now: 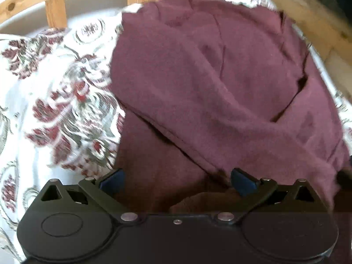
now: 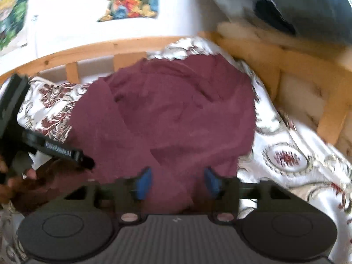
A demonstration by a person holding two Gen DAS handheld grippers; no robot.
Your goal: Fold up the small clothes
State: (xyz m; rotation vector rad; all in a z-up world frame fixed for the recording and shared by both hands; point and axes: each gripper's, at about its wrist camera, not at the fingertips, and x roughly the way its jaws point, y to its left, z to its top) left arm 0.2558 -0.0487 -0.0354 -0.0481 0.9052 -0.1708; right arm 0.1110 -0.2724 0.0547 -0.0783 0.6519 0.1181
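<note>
Maroon garment [image 1: 209, 77] lies rumpled ahead, partly folded at best; left gripper [image 1: 178, 179] and right gripper [image 2: 178, 181] both gape, holding nothing.

floral bedspread [image 1: 55, 101], wooden bed rail [image 2: 253, 50], wall posters [image 2: 129, 0]

Both wrist views close, angled down, sharing the maroon garment [image 1: 209, 77] on the bedspread [image 2: 286, 158]
</note>
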